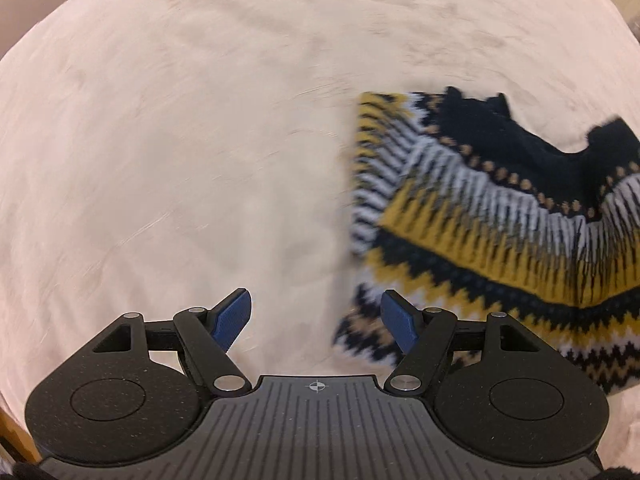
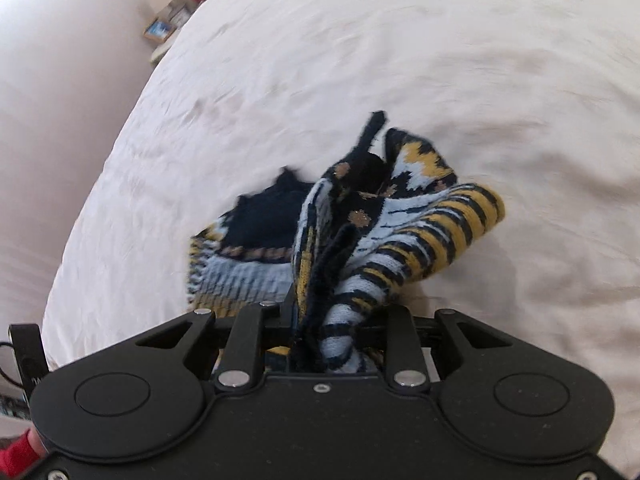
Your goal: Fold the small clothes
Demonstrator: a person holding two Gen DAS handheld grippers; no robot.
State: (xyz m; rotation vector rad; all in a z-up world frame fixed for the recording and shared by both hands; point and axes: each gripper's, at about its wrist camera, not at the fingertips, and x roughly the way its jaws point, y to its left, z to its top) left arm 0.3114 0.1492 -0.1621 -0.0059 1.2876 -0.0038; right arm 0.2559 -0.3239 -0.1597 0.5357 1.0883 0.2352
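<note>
Right wrist alone shows right claw (image 2: 328, 320) clamping sweater (image 2: 360, 224); left claw (image 1: 316, 320) gapes.

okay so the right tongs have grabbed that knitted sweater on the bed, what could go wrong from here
The right tongs pinch a thick bunched wad of the patterned sweater, not a clean edge, so layers may slip out or the fold may come out crooked. The left tongs are open with nothing between them, beside the sweater, so its far side is unsupported and may drag across the pale bedsheet and wrinkle.

Right gripper (image 2: 320, 336) fingers hidden under bunched sweater (image 2: 384, 232).
</note>
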